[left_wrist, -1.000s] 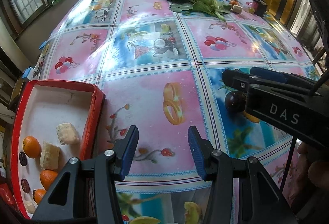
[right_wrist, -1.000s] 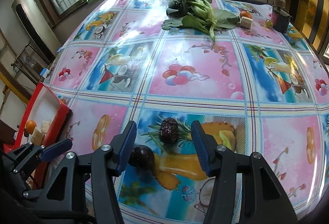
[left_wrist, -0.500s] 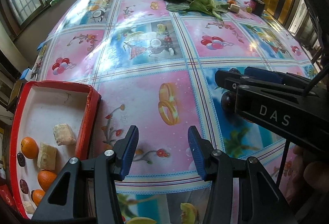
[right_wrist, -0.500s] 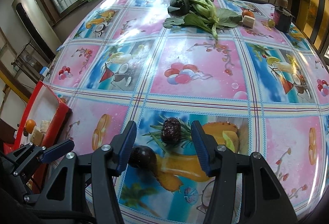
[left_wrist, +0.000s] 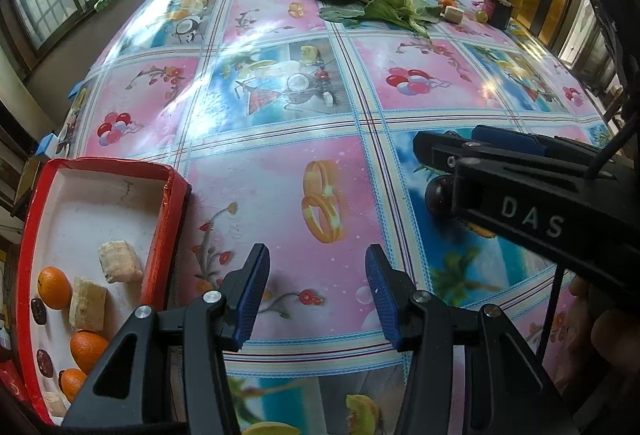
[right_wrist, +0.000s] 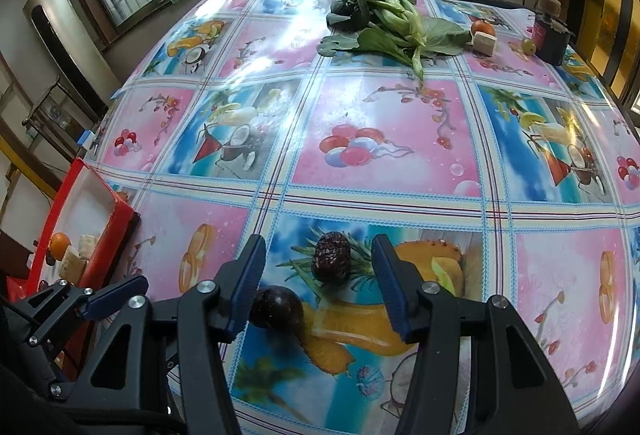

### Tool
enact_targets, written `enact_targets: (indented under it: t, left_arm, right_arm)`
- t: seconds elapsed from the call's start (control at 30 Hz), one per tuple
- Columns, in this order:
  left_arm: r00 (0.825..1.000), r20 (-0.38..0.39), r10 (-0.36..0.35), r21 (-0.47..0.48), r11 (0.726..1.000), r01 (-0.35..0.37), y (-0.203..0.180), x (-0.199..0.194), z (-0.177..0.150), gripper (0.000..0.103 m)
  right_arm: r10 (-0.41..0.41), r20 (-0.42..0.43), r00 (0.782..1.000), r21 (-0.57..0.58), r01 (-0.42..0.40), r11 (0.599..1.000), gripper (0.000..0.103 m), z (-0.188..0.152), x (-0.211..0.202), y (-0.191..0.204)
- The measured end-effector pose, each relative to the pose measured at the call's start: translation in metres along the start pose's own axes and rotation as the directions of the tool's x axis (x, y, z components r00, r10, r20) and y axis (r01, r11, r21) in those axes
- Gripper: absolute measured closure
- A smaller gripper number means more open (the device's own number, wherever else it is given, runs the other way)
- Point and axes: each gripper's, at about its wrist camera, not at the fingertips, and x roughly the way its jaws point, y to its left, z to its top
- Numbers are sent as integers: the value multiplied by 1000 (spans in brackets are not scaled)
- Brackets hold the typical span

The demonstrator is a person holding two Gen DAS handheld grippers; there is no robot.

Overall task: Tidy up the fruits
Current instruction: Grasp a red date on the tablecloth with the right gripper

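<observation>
**Both jaws apart over the fruit counter**

My right gripper (right_wrist: 318, 279) hangs low over the counter (right_wrist: 384, 139) with its jaws apart and nothing between the pads. Nearest to it I count 2 dark fruits: a smooth round one (right_wrist: 276, 311) just beside the left pad, and a wrinkled one (right_wrist: 331, 262) a little farther on, lying in the gap ahead of the jaws. Both rest on the patterned cloth, close together but apart.

My left gripper (left_wrist: 316, 293) also has its jaws apart and empty, over a pink square of the cloth. To its left sits the red tray (left_wrist: 172, 231), at the counter's near-left edge. In it I count 3 oranges (left_wrist: 54, 287), 2 pale blocks (left_wrist: 120, 261) and at least 2 small dark fruits (left_wrist: 39, 311); the tray's near end is cut off, so there may be more.

Far across the counter lie 1 bunch of leafy greens (right_wrist: 384, 23), then 1 orange (right_wrist: 482, 27) touching 1 pale block (right_wrist: 485, 44), 1 small green fruit (right_wrist: 529, 45) and 1 dark jar (right_wrist: 551, 33).
</observation>
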Motion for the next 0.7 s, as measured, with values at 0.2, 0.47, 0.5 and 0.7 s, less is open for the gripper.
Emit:
enact_targets:
  t: [0.2,0.47,0.5,0.7]
  left_arm:
    - [1000,-2,-5,-18,1000,5,5,1,0,53]
    - [1000,-2,-13,-18,1000,13,3,1,-3,53]
    - [1000,-2,-14,-20,1000,14,3,1,-3,53]
    - [1000,-2,-17,-19,1000,17,3,1,-3,53]
  right_arm:
    - [10,6,1000,26,-10,1000,47,-1,-5,-10]
    - [21,7,1000,17,-21,1000,49,-3,-5,-11]
    - [24,4,1000,20,-24,1000,51,-3,-3,-11]
    - [34,3,999,25,-34,999,67,-2,3,-8]
